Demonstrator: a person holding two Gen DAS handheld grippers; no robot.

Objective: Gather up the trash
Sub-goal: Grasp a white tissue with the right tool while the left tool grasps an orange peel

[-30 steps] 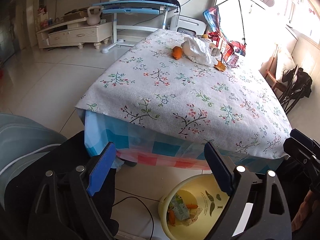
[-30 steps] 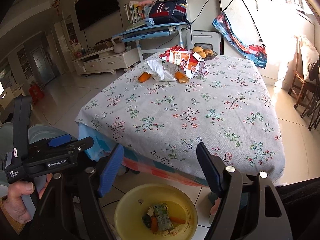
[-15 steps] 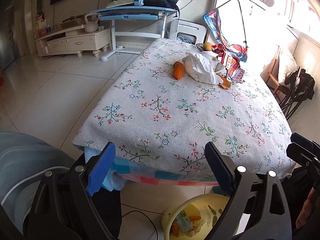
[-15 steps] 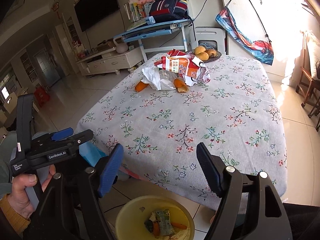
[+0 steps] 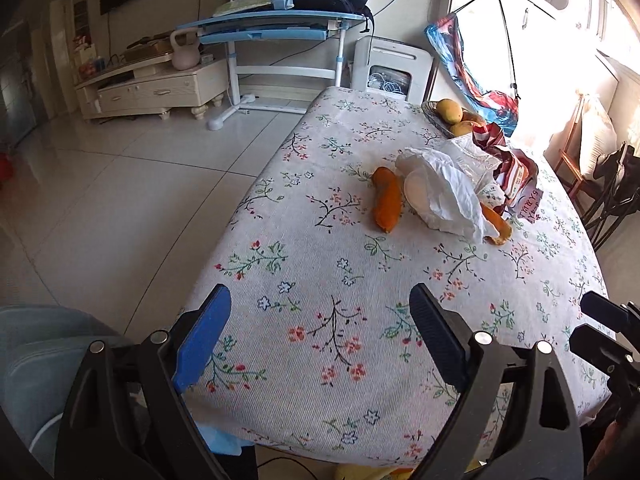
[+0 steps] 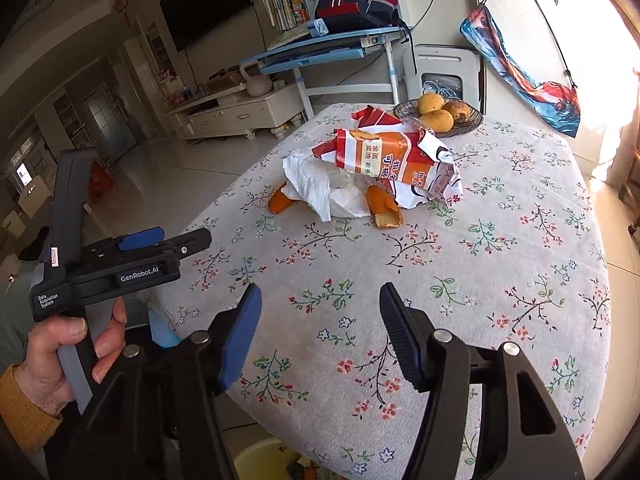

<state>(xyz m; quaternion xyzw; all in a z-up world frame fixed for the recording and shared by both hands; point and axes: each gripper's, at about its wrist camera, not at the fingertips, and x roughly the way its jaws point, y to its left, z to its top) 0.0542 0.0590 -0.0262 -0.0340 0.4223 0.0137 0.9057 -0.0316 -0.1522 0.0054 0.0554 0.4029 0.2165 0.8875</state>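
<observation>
Two grippers over the near end of a floral-cloth table point(image 5: 320, 320), trash pile at the far end.

Left wrist view: left gripper point(image 5: 320, 320) jaws wide apart, nothing between them, only cloth below. Trash well ahead: orange peel point(image 5: 386, 204), long axis running away from the camera, near tip pointing toward the table's near edge. White bag point(image 5: 444, 192) touching its right side, crumpled. Second peel point(image 5: 496, 224) sticking out from under the bag at right, curved, lying diagonal. Red-white wrapper point(image 5: 512, 160) behind the bag. Fruit bowl point(image 5: 434, 117) at the far edge. Right gripper's tip at the frame's right edge.

Right wrist view: right gripper point(image 6: 320, 332) jaws have just been closing, part open now, nothing between them. Wrapper point(image 6: 392, 160) lies across the top of the pile, long axis left-right. White bag point(image 6: 316, 188) below it. One peel point(image 6: 280, 202) poking out left, the other point(image 6: 384, 210) pointing toward the camera. Bowl point(image 6: 472, 118) with fruit behind. Yellow bin point(image 6: 256, 460) rim just showing under the table's near edge. A hand point(image 6: 52, 364) holds the left gripper point(image 6: 200, 240) at left, seen side-on.
</observation>
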